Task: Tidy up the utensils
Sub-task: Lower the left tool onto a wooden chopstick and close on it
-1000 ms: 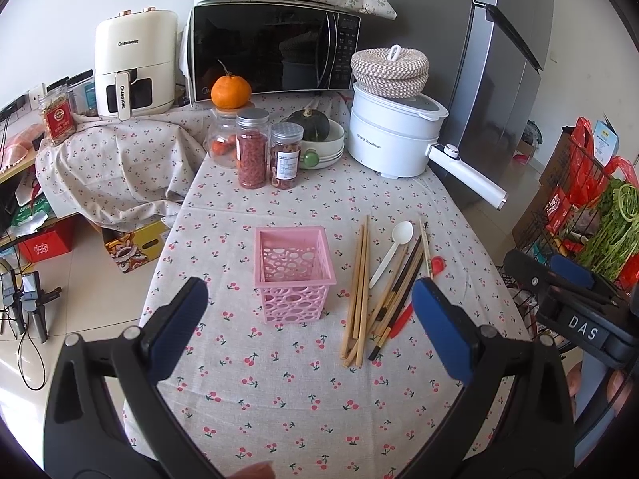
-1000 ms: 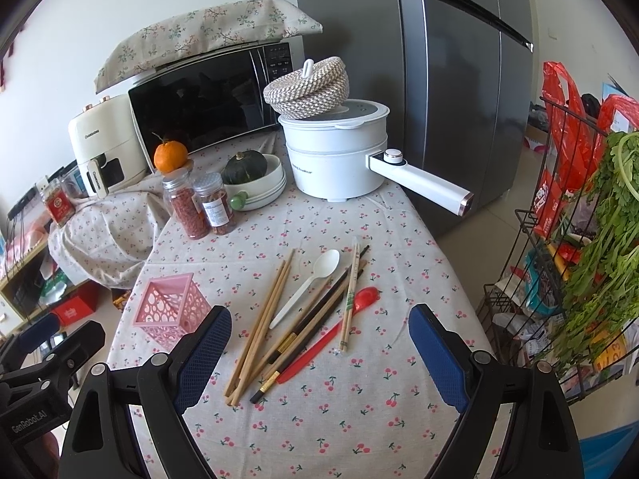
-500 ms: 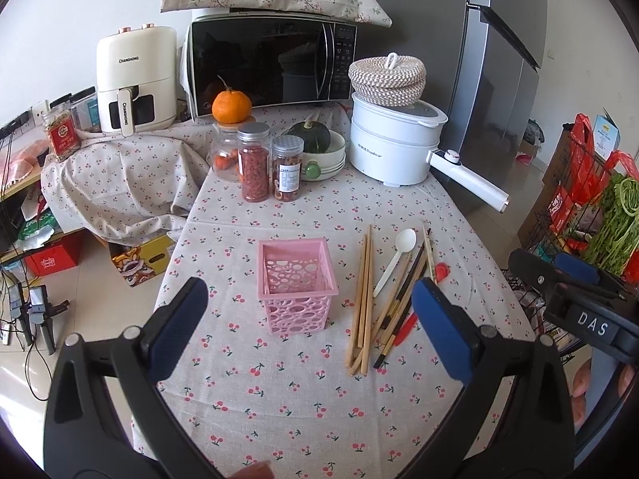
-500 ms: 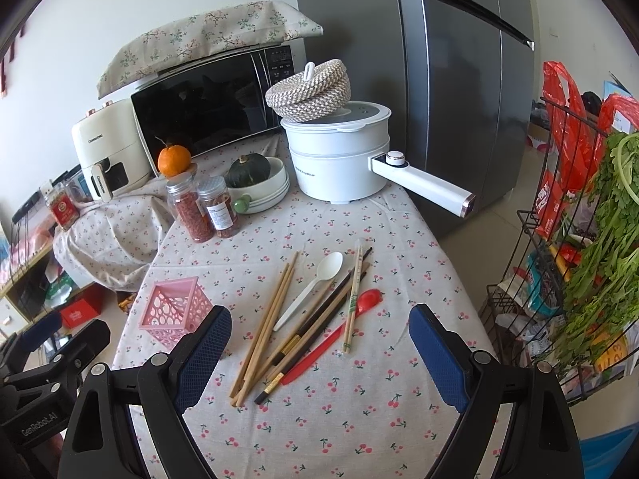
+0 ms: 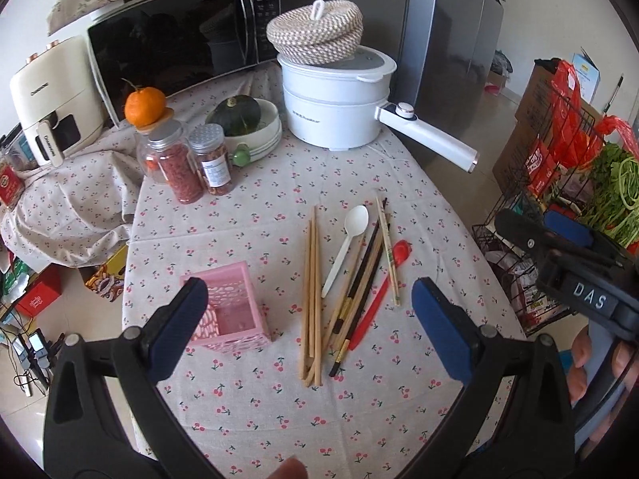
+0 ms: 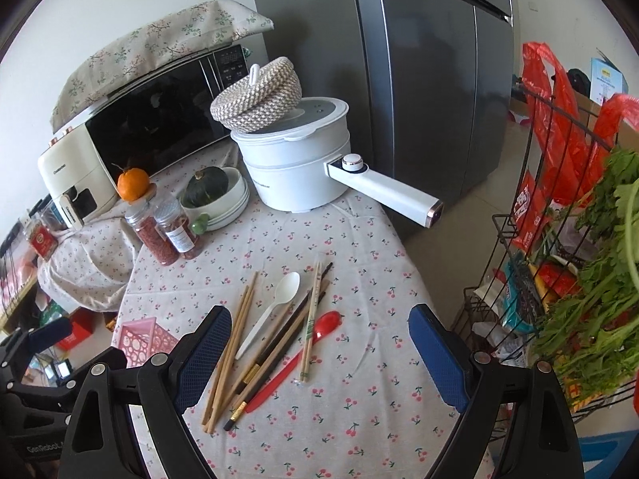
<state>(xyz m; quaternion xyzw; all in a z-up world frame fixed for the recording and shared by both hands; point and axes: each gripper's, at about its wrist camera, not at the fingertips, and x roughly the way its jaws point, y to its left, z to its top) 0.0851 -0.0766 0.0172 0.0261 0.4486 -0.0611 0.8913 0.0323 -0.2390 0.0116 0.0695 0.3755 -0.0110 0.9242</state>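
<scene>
A pink perforated basket (image 5: pixel 229 311) stands on the cherry-print tablecloth (image 5: pixel 255 407); it also shows in the right wrist view (image 6: pixel 139 335). To its right lie wooden chopsticks (image 5: pixel 313 291), a white spoon (image 5: pixel 347 243), dark chopsticks (image 5: pixel 361 279), a paper-wrapped pair (image 5: pixel 387 247) and a red spoon (image 5: pixel 379 299). The same pile shows in the right wrist view: wooden chopsticks (image 6: pixel 231 343), white spoon (image 6: pixel 275 307), red spoon (image 6: pixel 303 355). My left gripper (image 5: pixel 309 315) is open and empty above the wooden chopsticks. My right gripper (image 6: pixel 319 347) is open and empty above the pile.
At the back stand two jars (image 5: pixel 191 167), an orange (image 5: pixel 144 105), a bowl with a squash (image 5: pixel 243 119), a white pot with a long handle (image 5: pixel 339 103), a microwave (image 5: pixel 179 40) and a fridge (image 6: pixel 431 80). A wire rack with greens (image 6: pixel 579 279) stands right of the table.
Both grippers have moved forward and lower toward the utensil pile. The left view has swung right, so the basket now lies under the left finger. Nothing was picked up.
</scene>
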